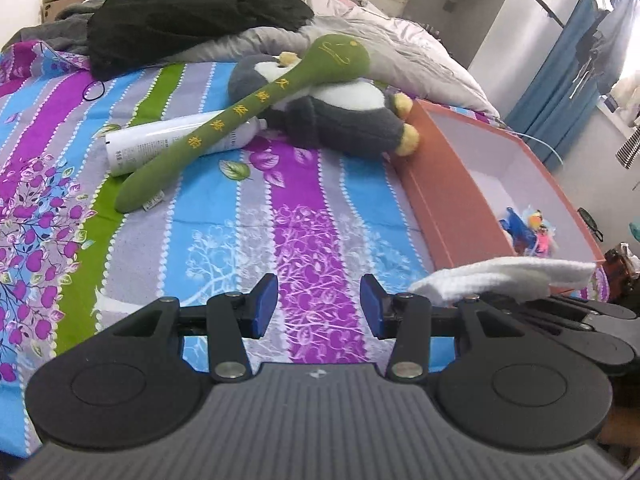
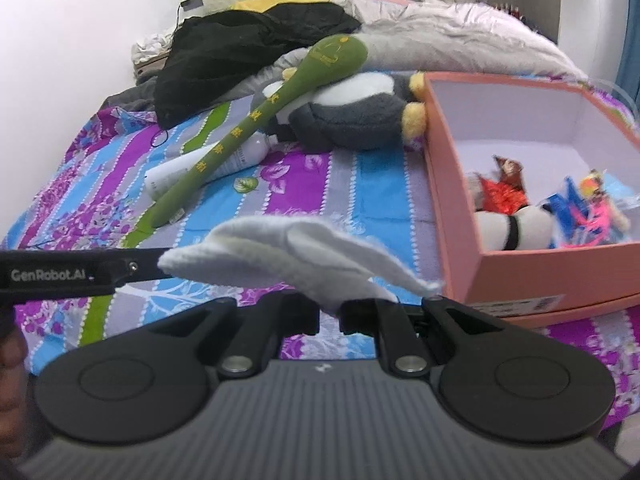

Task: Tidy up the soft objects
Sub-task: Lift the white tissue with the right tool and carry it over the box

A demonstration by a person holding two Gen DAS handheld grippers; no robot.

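My right gripper [image 2: 330,314] is shut on a white fluffy cloth [image 2: 296,252], held above the striped bedsheet just left of an orange box [image 2: 452,200]. The same cloth [image 1: 504,278] shows at the right edge of the left wrist view. My left gripper [image 1: 319,306] hovers open over the sheet, with nothing between its blue pads [image 1: 266,306]. Farther up the bed, a long green plush [image 1: 224,128] with yellow characters leans across a grey-and-white penguin plush [image 1: 340,112]. The box holds a white plush [image 2: 508,228] and small colourful toys [image 2: 588,204].
A white bottle [image 1: 160,144] lies under the green plush. A black garment [image 1: 192,12] and a grey quilt [image 1: 400,40] are piled at the head of the bed. A wall runs along the left side, blue curtains [image 1: 560,80] hang on the right.
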